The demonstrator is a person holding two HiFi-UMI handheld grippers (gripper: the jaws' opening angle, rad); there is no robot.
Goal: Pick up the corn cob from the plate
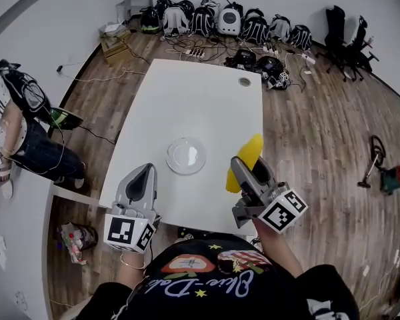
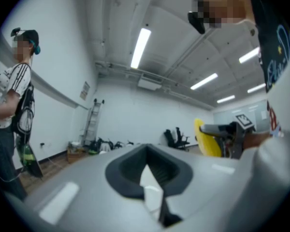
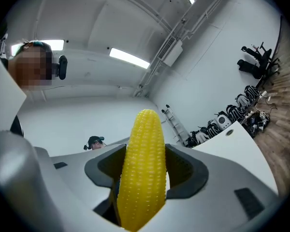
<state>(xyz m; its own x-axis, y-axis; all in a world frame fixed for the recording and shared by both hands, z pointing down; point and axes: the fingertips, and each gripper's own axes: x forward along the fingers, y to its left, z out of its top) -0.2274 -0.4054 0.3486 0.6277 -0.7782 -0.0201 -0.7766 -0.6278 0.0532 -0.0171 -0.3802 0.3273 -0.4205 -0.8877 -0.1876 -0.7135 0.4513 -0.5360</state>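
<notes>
Found right gripper (image 1: pixel 242 171) clamped firmly on corn cob (image 3: pixel 144 168), lifted clear of plate (image 1: pixel 186 156) and off to its right. Noted left gripper (image 1: pixel 145 173) closed, holding nothing. Judged pick-up essentially done; next called only for steady grip.
</notes>
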